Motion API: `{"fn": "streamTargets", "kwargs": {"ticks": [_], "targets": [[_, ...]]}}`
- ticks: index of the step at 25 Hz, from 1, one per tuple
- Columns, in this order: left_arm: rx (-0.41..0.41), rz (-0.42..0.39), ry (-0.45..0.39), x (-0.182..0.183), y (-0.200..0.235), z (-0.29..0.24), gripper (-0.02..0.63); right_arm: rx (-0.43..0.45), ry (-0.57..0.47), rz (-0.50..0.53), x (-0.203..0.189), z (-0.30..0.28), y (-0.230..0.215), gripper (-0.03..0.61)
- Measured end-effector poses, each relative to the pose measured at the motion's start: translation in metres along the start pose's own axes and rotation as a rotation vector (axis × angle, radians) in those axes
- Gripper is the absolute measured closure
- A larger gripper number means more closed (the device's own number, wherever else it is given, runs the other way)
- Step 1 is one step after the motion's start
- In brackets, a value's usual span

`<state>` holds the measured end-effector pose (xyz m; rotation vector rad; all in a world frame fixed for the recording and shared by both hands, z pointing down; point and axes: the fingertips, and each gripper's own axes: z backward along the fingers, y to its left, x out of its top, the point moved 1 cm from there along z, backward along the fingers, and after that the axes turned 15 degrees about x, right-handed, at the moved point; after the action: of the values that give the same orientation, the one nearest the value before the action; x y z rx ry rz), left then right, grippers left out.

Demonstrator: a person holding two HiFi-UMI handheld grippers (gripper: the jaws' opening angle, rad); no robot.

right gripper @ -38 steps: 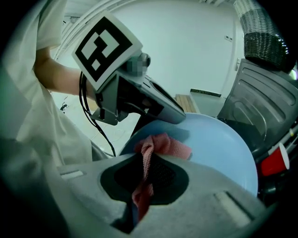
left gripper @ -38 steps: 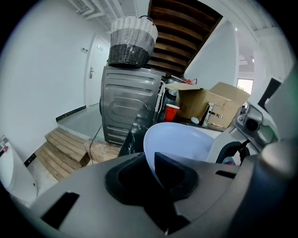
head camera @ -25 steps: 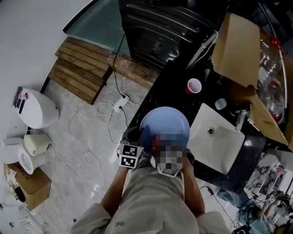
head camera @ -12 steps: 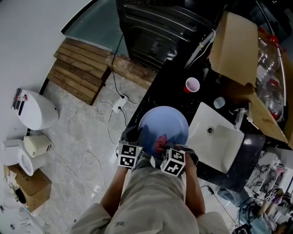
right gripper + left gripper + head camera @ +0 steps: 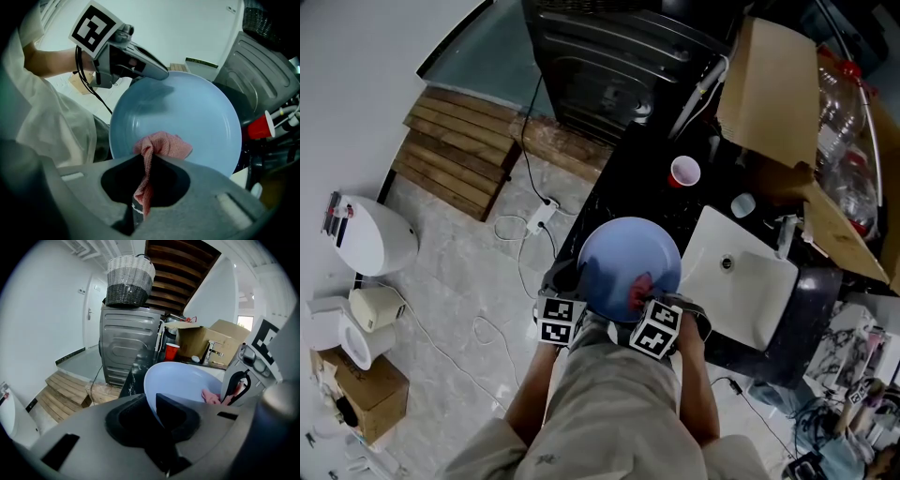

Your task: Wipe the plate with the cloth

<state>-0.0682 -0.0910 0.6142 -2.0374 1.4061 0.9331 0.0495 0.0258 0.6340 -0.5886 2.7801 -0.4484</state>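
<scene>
A pale blue plate [image 5: 623, 262] is held up over the black counter's edge. My left gripper [image 5: 153, 405] is shut on its near rim, and the plate [image 5: 180, 383] fills the middle of the left gripper view. My right gripper [image 5: 143, 176] is shut on a pink cloth [image 5: 159, 145], whose bunched end presses on the plate [image 5: 187, 112] face near its lower edge. In the head view the cloth [image 5: 639, 289] shows as a red patch on the plate's right part, just ahead of the right gripper [image 5: 649, 307]. The left gripper [image 5: 574, 302] sits at the plate's lower left.
A white sink [image 5: 741, 286] lies right of the plate in the black counter [image 5: 628, 197]. A red cup [image 5: 684, 172] stands beyond. A cardboard box [image 5: 769, 103] is at the back right. A steel appliance [image 5: 124, 345] carries a wicker basket [image 5: 130, 281]. Wooden steps [image 5: 459, 150] sit left.
The cloth has slid a little to the right across the plate with the right gripper. The plate stays in the left gripper's hold.
</scene>
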Motion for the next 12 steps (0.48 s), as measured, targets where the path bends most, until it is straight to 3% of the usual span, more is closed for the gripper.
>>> {"fn": "streamTargets", "kwargs": {"ticks": [12], "targets": [[-0.01, 0.001, 0.011, -0.002, 0.0, 0.002, 0.543, -0.135, 0.052, -0.078, -0.021, 0.009, -0.027, 0.555]]}}
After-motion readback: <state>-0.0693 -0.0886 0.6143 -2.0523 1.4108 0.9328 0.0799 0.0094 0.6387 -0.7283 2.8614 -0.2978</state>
